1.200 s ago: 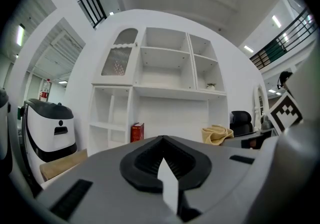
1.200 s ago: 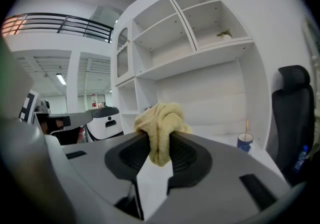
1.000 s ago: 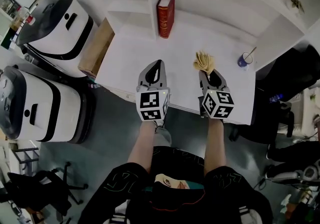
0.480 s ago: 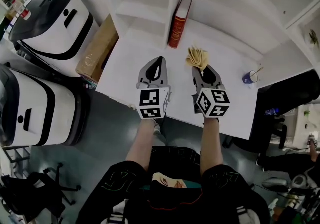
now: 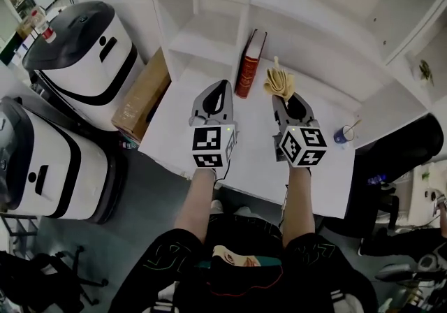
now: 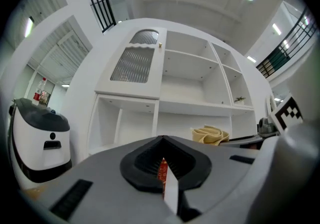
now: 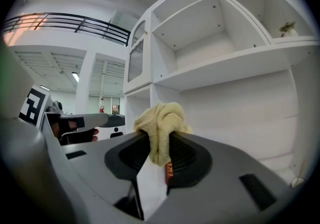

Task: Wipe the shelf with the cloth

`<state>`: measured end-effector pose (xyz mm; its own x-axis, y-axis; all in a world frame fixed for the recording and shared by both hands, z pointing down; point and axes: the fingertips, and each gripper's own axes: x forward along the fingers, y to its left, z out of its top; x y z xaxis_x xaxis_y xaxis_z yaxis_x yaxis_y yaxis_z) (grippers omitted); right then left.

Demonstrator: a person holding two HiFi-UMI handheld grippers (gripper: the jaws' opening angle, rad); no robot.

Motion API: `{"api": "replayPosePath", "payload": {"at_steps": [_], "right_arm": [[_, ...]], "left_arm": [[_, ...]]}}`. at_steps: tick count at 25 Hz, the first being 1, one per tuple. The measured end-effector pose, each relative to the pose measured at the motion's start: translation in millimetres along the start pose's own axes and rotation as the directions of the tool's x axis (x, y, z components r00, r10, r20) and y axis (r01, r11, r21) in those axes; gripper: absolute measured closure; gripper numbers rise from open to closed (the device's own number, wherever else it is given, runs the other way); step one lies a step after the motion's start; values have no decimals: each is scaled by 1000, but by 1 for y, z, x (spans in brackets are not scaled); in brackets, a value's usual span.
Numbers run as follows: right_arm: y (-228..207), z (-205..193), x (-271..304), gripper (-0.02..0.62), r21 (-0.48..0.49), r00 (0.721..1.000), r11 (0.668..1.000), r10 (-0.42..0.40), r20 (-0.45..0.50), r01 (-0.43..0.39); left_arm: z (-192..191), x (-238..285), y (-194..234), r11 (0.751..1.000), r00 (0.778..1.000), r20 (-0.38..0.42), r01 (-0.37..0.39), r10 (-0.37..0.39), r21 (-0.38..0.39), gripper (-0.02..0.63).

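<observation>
A crumpled yellow cloth [image 5: 278,82] sticks out of my right gripper [image 5: 283,98], which is shut on it, just in front of the white shelf unit [image 5: 209,32]. In the right gripper view the cloth [image 7: 160,125] bulges above the closed jaws of the right gripper [image 7: 159,140]. A red book [image 5: 249,63] stands upright in the lowest shelf level, left of the cloth. My left gripper [image 5: 221,86] is shut with nothing in it, level with the right one. In the left gripper view, the book [image 6: 162,172] shows as a sliver behind the left gripper [image 6: 162,140], and the cloth [image 6: 210,134] is at right.
Both grippers hover over a white table [image 5: 258,165]. A blue cup [image 5: 342,135] with a stick in it stands at its right. A cardboard box [image 5: 142,95] leans at the table's left, beside two white-and-black machines [image 5: 77,46] [image 5: 42,158]. Upper shelf compartments [image 7: 200,33] hold nothing.
Both grippers have moved forward toward the shelf, the right one carrying the cloth. The cloth now sits close beside the red book at the shelf's front.
</observation>
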<state>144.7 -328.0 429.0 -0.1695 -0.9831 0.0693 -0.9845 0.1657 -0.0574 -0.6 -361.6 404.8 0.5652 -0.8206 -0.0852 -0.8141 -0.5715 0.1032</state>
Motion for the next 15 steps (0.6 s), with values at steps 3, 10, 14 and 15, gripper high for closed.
{"api": "replayPosePath", "payload": {"at_steps": [3,10,14,15], "right_arm": [[0,22,3,488,-26,999,999,26,39,-25],[-11,76,8,488,-78,991,996,60,116,-51],[-14,109,14,488,-108,983,992,84,160,-67],[-14,116,15,488,-114,981,991,93,171,-74]], "left_arm": [[22,7,-6,999,999,40,5,-7,32,607],[72,24,-21,995,992,121,20,-32,99,607],[98,34,-27,990,985,163,31,-54,140,607],[104,36,-29,989,983,175,36,-61,143,607]]}}
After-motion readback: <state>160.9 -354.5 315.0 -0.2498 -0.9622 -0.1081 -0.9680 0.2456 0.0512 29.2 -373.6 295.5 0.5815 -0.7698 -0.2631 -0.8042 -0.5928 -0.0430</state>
